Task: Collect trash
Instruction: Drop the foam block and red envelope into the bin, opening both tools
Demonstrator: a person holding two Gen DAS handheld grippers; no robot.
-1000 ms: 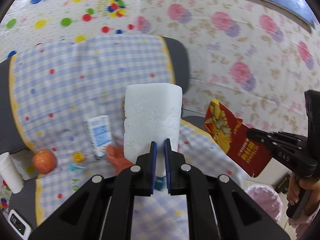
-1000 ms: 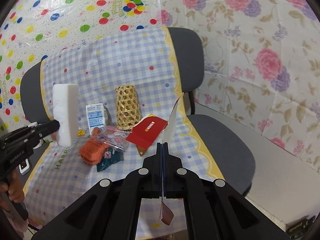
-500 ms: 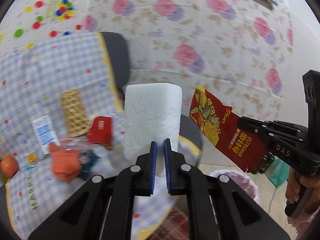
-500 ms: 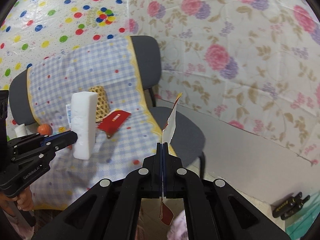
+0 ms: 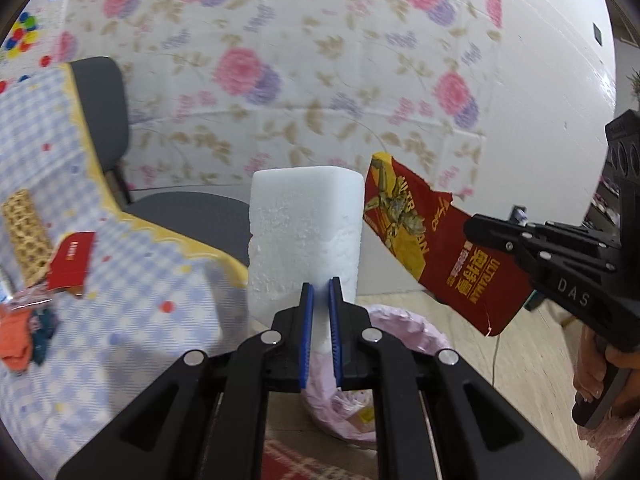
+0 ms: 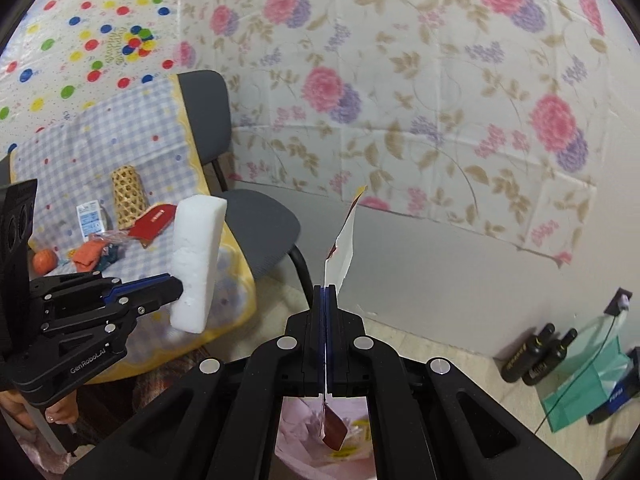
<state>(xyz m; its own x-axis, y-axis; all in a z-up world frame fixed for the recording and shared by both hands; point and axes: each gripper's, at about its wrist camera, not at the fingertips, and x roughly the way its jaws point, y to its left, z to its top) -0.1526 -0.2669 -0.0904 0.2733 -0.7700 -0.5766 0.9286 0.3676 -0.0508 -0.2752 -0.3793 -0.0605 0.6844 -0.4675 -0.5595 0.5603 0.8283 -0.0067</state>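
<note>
I am holding a white foam block upright in my left gripper, its blue-padded fingers nearly closed and pinching into the block's lower edge, so the foam is bulging out above them. In my right gripper I am clamping a torn red snack wrapper, the fingers pressed fully together on it, with one end sticking up past the tips and a small red scrap dangling below them. Seen from the left wrist, the wrapper is hanging just to the right of the foam block, not touching it, its printed face turned toward that camera. Both pieces of trash are sitting in the air past the front corner of the chair seat, above a bin lined with a pale pink bag that is standing on the floor; the bag's rim is showing directly below and behind the foam, and in the right wrist view the pink liner is lying right under my closed fingers. Back on the checked cloth covering the chair, a woven bamboo cup, a flat red packet, a small white and blue carton, an orange knitted item and an orange fruit are lying toward the far edge of the seat. Two dark bottles and a green translucent bag are standing on the floor by the wall.
</note>
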